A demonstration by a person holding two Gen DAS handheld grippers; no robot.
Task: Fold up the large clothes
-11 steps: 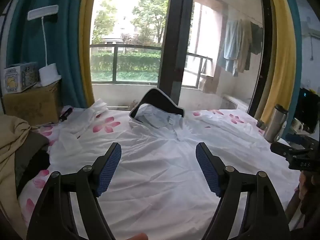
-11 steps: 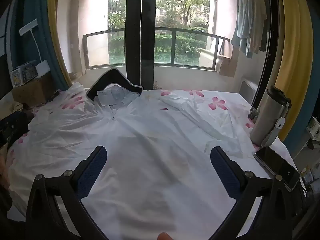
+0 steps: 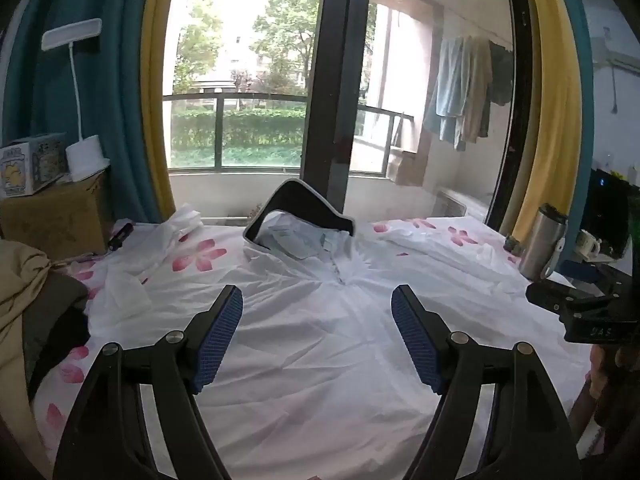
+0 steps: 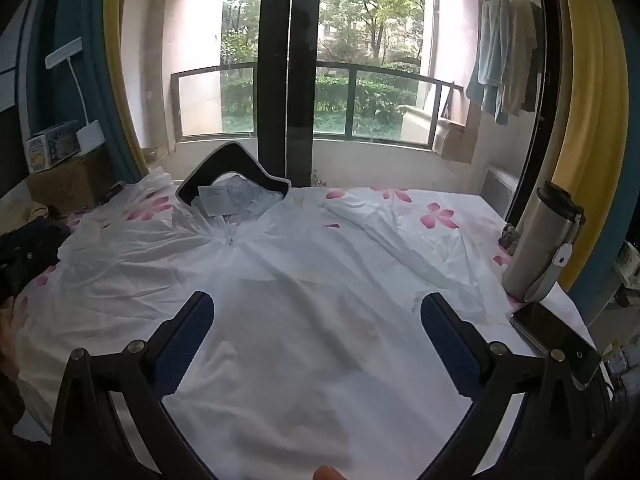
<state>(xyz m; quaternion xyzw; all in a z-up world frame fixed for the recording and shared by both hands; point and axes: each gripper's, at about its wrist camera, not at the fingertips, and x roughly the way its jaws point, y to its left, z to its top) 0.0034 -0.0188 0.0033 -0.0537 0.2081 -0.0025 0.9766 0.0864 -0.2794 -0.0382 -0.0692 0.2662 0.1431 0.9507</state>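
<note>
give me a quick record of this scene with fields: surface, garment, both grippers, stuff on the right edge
surface: bed sheet with pink flowers
garment: white shirt spread flat, collar toward the window, sleeves out to both sides
collar area: paper tag lying on it
left hand-held gripper: open, nothing between its fingers, above the shirt
right hand-held gripper: open, nothing between its fingers, above the shirt
right edge: steel flask upright, phone lying flat beside it
fold: not yet begun

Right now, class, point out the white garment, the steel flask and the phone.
white garment point(image 4: 304, 320): right wrist view, on its flat middle.
steel flask point(image 4: 536, 248): right wrist view, on its metal body.
phone point(image 4: 556, 336): right wrist view, on its dark screen.
</note>
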